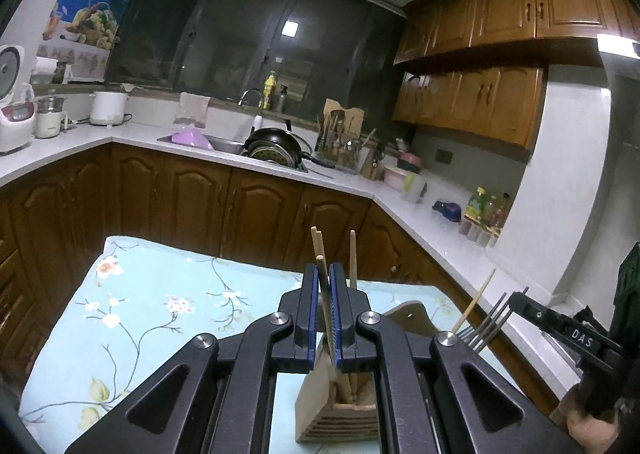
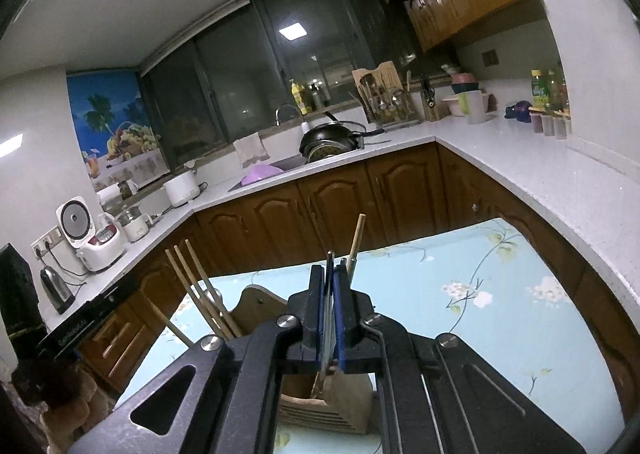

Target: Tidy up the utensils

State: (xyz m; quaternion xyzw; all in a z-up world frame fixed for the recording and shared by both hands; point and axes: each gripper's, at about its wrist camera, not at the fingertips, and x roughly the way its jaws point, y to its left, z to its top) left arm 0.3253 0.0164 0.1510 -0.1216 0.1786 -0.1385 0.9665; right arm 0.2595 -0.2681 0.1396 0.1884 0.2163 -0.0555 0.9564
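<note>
My left gripper (image 1: pixel 324 270) is shut on a wooden chopstick (image 1: pixel 325 294) that stands upright over a wooden utensil holder (image 1: pixel 336 414). Two more chopsticks (image 1: pixel 353 258) rise from the holder behind the fingers. My right gripper (image 2: pixel 331 266) is shut on a thin metal fork (image 2: pixel 329 294) above the same holder (image 2: pixel 332 406). In the left wrist view the fork tines (image 1: pixel 490 320) point up at the right, beside another chopstick (image 1: pixel 476 302). In the right wrist view several chopsticks (image 2: pixel 196 286) lean at the left, by the left gripper's body (image 2: pixel 92 314).
The holder stands on a table with a light blue floral cloth (image 1: pixel 152 294). Beyond it runs a white L-shaped counter (image 1: pixel 400 201) over brown cabinets, with a sink, a black pan (image 1: pixel 276 143), a utensil rack (image 1: pixel 340 141), rice cookers (image 1: pixel 14 121) and bottles.
</note>
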